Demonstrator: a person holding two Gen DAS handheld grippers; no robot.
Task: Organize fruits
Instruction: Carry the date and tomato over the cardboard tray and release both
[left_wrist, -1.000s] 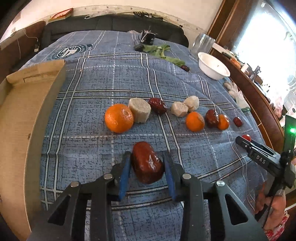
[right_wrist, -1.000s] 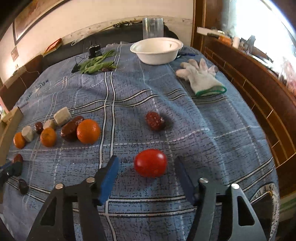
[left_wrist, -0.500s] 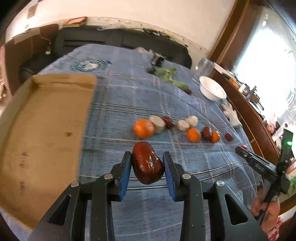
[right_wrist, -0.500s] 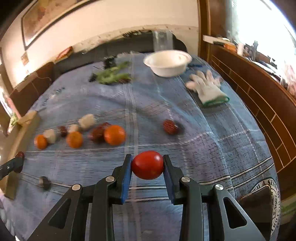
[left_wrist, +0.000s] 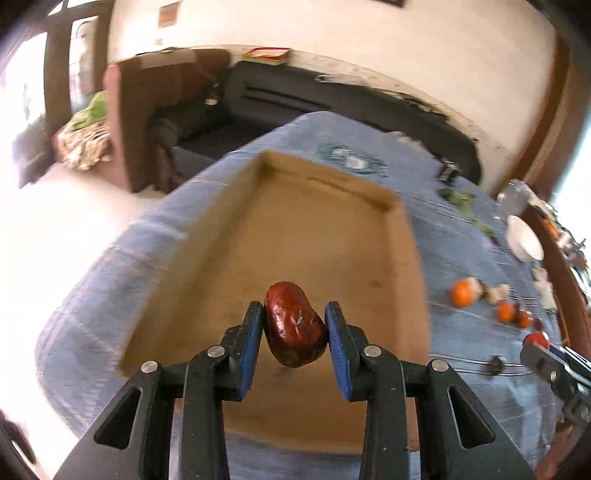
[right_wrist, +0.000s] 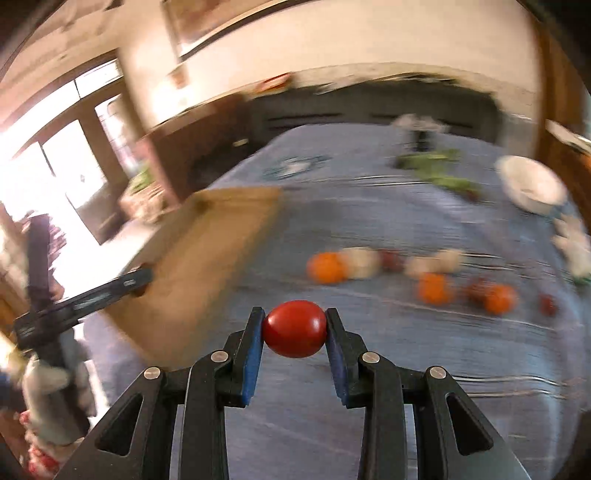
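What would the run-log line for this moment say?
left claw: shut on red date, over cardboard tray | right claw: shut on tomato, above blue cloth | stage: carrying

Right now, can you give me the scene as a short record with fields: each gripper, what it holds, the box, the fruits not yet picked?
left gripper: shut on date, held above the box floor
right gripper: shut on tomato, held above the cloth, short of the box
box: cardboard, open top, nothing visible inside
fruits left: oranges, dates and pale chunks in a rough row on the cloth
bowl: white, far right
image quality: right view blurred
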